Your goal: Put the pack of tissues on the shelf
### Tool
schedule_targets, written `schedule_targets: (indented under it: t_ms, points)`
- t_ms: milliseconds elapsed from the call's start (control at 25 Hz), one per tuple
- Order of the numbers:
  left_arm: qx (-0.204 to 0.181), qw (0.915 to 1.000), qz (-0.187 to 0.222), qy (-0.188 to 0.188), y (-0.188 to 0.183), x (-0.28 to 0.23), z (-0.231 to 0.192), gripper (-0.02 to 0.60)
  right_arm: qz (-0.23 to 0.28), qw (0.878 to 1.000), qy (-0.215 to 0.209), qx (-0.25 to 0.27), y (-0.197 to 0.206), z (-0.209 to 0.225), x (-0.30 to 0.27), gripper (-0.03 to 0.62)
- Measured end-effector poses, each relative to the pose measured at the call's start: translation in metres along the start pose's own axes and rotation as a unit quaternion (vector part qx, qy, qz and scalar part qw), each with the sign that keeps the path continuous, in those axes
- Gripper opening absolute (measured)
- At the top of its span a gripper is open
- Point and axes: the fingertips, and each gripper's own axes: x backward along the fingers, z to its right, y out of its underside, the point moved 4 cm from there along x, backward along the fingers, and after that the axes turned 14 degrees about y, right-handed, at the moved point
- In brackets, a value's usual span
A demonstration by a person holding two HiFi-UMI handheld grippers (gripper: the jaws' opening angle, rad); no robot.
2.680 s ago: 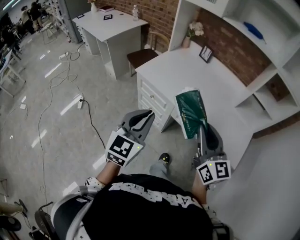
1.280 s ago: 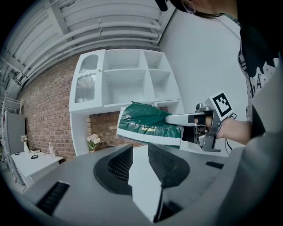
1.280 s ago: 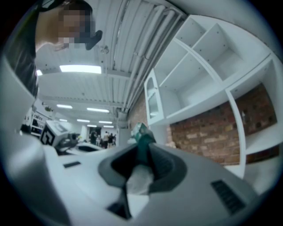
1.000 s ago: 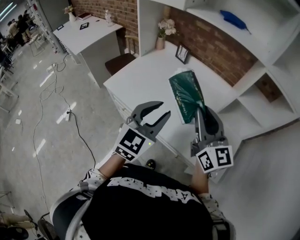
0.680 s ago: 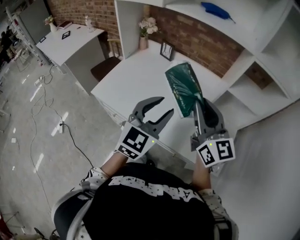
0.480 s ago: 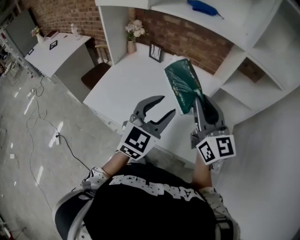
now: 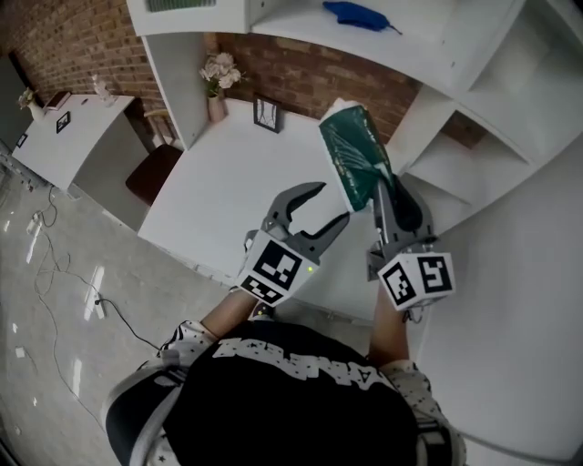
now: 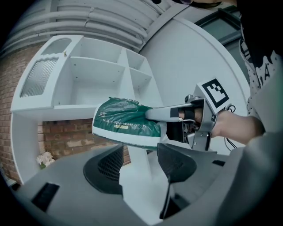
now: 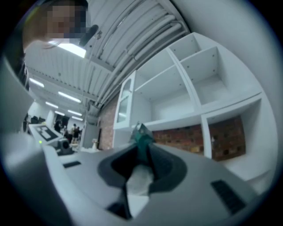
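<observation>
Person now closer to shelf (image 7: pixel 437 45) than seconds ago; left gripper (image 7: pixel 330 202) spread wider. Right gripper (image 7: pixel 381 188) clamps green pack (image 7: pixel 353 159) by lower end, held up over surface (image 7: pixel 228 196), near shelf upright. Left fingers (image 7: pixel 296 196) opening, nothing between them, just beside pack, apart. Blue object (image 7: pixel 357 14) lies on upper shelf.

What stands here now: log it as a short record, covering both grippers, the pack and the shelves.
Held item: green plastic pack of tissues, above the white desk
Right gripper: shut on the pack's lower end
Left gripper: jaws opening, nothing between them
White shelf unit: pack not yet on it
Upper shelf: blue object
Desk: small picture frame, vase of pale flowers
</observation>
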Motion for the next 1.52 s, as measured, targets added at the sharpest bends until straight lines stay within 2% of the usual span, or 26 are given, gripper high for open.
schedule_targets:
  t_ms: [320, 520, 920, 1160, 1520]
  points:
    - [-0.016, 0.9987, 0.020, 0.043, -0.011, -0.025, -0.010, 0.261, 0.020, 0.998, 0.056, 0.017, -0.030, 0.019, -0.012, 0.087]
    - [-0.028, 0.9972, 0.041, 0.057, -0.027, -0.040, -0.016, 0.261, 0.025, 0.996, 0.081, 0.028, -0.045, 0.031, -0.018, 0.087]
    - [-0.049, 0.9935, 0.086, 0.056, -0.065, -0.057, -0.037, 0.259, 0.036, 0.993, 0.106, 0.039, -0.076, 0.043, -0.032, 0.087]
    - [-0.069, 0.9912, 0.090, 0.068, -0.081, -0.069, -0.041, 0.259, 0.050, 0.989, 0.126, 0.055, -0.100, 0.055, -0.039, 0.087]
    - [-0.077, 0.9879, 0.098, 0.091, -0.093, -0.089, -0.046, 0.258, 0.055, 0.985, 0.147, 0.073, -0.118, 0.066, -0.055, 0.087]
